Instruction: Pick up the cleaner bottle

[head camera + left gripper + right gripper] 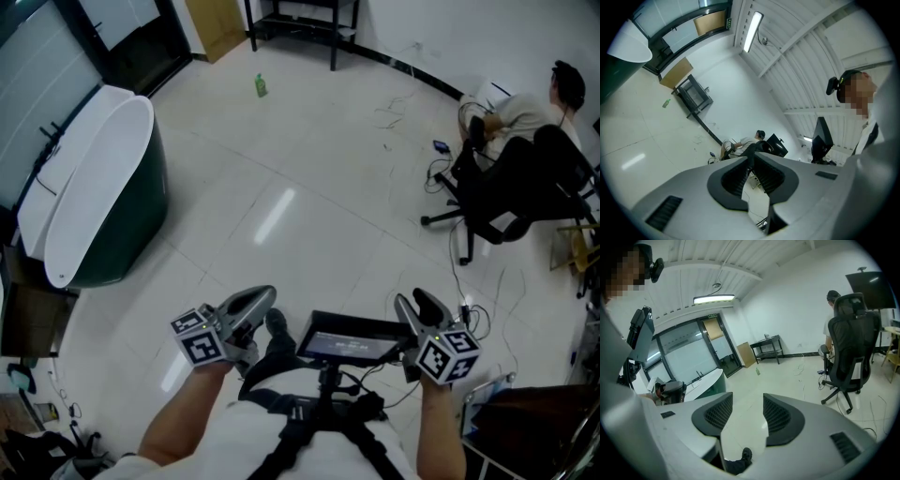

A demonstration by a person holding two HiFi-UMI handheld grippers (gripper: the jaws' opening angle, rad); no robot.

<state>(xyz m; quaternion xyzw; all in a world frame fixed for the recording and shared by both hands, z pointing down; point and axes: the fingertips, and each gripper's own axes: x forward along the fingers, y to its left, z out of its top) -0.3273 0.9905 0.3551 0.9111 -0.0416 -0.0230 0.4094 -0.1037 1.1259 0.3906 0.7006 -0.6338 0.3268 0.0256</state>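
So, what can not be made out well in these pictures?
- Cleaner bottle: too small and far in all three views; label and cap unreadable.
- Seated person: right gripper view, mostly hidden behind the office chair.
- Chest-mounted screen: head view, text too small.

A bare lab-like office room, shown by its glossy white tile floor [309,197], black swivel office chair [525,183], loose floor cables [392,114], glass doors [689,357], ceiling strip light [714,299] and display bathtub [98,164].
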